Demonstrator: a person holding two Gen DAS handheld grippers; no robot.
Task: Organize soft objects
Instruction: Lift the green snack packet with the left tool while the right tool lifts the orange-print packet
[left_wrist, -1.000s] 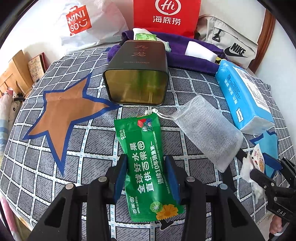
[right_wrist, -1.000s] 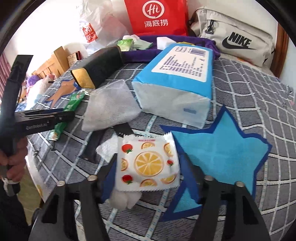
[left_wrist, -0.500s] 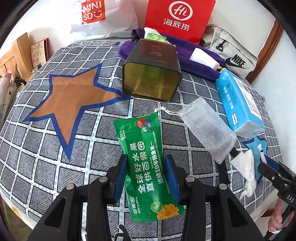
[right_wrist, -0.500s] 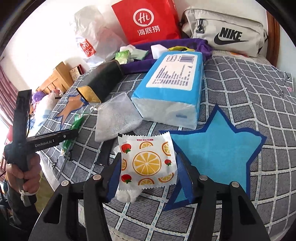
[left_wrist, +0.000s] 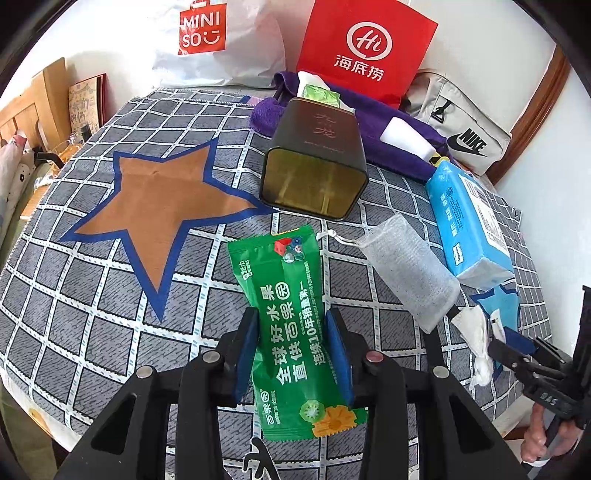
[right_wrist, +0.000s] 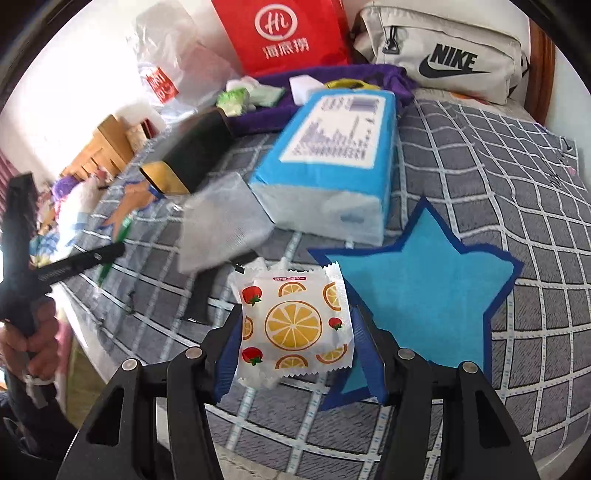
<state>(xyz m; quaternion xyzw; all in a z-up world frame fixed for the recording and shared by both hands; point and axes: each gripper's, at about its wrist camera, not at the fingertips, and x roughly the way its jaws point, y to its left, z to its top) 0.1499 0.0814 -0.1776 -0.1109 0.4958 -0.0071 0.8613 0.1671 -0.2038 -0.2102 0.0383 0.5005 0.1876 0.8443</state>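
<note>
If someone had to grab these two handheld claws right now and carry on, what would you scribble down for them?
Left gripper: shut on the green wipes packet, lifted over the checked bedcover.
Right gripper: shut on the fruit-print packet.
The open dark tin lies on its side ahead; the mesh pouch and blue tissue pack lie loose on the cover.
Nothing looks stowed yet; both packets and the loose items remain.

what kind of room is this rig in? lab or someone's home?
Most likely a home bedroom, not a lab. The work surface looks like a bed under a grey checked cover with star patches, retail shopping bags lean on the wall, and a wooden headboard-like frame edges it beside a Nike pouch.
</note>
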